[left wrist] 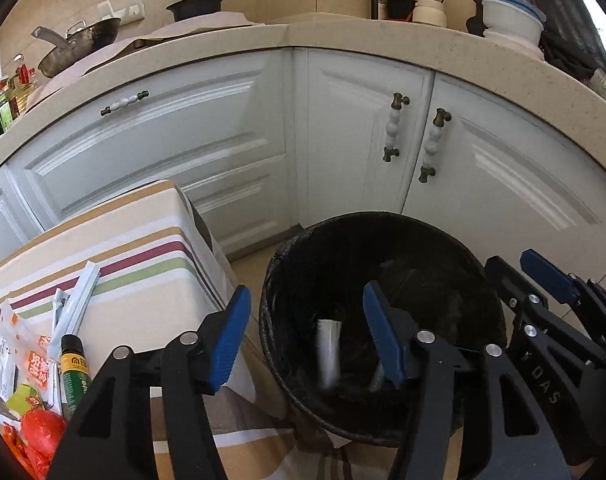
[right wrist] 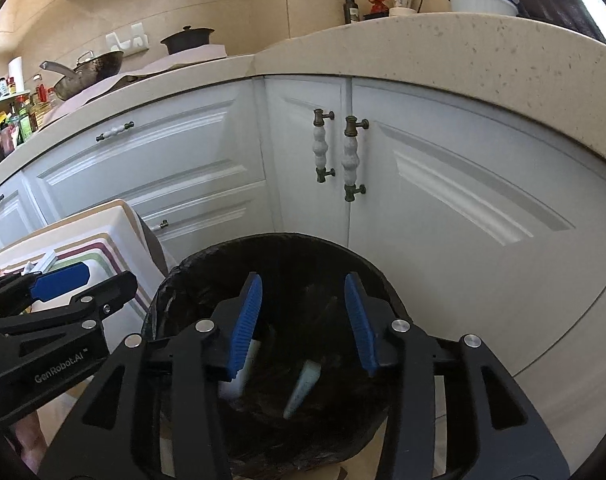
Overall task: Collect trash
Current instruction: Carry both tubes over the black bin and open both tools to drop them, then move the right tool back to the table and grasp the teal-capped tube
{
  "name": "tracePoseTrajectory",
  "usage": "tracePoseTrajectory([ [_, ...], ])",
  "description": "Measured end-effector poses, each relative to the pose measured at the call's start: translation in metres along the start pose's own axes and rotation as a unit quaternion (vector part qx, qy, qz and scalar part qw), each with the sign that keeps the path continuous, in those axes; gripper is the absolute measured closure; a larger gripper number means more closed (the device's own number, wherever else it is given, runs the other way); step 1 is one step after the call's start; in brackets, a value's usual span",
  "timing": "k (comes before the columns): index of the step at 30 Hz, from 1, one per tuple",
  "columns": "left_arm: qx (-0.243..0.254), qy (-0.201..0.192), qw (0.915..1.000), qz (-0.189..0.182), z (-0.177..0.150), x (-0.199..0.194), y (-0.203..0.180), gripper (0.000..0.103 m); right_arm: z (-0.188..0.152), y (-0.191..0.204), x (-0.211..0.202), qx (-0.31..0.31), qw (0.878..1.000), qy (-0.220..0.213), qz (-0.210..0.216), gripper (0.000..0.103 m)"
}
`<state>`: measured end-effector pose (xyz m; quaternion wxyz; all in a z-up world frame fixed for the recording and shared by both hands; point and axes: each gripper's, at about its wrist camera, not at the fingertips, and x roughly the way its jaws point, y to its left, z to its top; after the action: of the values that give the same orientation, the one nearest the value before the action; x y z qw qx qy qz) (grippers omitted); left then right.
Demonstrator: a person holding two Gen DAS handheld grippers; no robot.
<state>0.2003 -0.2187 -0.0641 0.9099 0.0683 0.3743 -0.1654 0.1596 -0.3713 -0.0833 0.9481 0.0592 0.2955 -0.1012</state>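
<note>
Both grippers hang over the bin (right wrist: 175,280), which stands on the floor between the desk (left wrist: 151,216) and the cabinets (left wrist: 363,128). The left gripper (left wrist: 307,332) and right gripper (right wrist: 303,320) each have jaws released, grasping nothing. 2 pale wrappers (right wrist: 303,388) lie inside the bin. More trash (left wrist: 35,360) sits on the desk.

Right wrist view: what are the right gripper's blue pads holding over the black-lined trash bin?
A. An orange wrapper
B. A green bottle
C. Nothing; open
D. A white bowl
C: the right gripper is open with an empty gap above the black-lined trash bin; pale scraps lie inside.
</note>
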Motion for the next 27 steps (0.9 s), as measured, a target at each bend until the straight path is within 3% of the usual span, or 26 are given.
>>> tracePoseTrajectory([
  [8, 0.001, -0.014, 0.9999, 0.000, 0.001, -0.020, 0.005, 0.045, -0.001, 0.001, -0.014, 0.002, 1.000, -0.002, -0.001, 0.056],
  [16, -0.018, -0.025, 0.9995, 0.011, -0.023, -0.064, 0.030, 0.044, -0.014, 0.024, -0.051, 0.004, 1.000, 0.000, 0.024, 0.053],
  [27, -0.056, -0.035, 0.9943, 0.084, -0.082, -0.128, 0.095, 0.043, -0.046, 0.093, -0.106, -0.026, 0.996, 0.004, 0.089, 0.053],
])
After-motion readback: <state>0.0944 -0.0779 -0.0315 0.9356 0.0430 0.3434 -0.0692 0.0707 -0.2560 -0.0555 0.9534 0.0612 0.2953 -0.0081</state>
